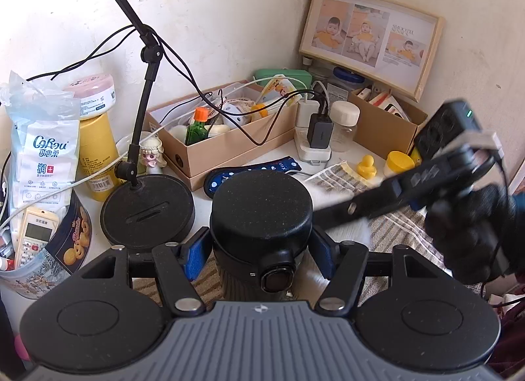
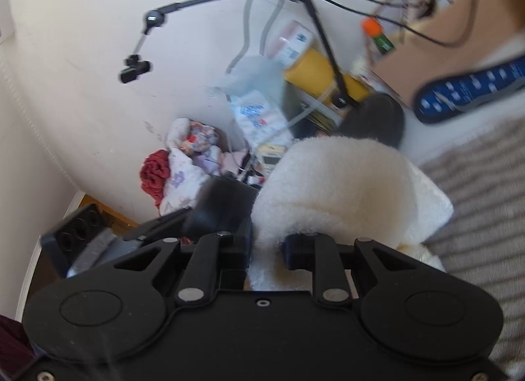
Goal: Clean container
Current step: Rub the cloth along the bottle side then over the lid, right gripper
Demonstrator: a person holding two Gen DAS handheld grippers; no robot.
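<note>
Fluffy white cloth (image 2: 341, 190) between the right gripper (image 2: 265, 246) fingers (image 2: 297, 246), above striped towel (image 2: 485, 204).

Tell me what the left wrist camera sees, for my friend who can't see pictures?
The left gripper squeezes a black lidded container above a striped towel. The right gripper reaches in from the right over a cluttered table.

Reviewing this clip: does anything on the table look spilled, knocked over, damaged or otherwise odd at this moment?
Nothing spilled or broken shows. The black container stands upright, lid on, clamped in the left tool. The right tool grips a fluffy white cloth. The table's back is crowded, and a yellow duck sits on the striped towel, but nothing has toppled.
</note>
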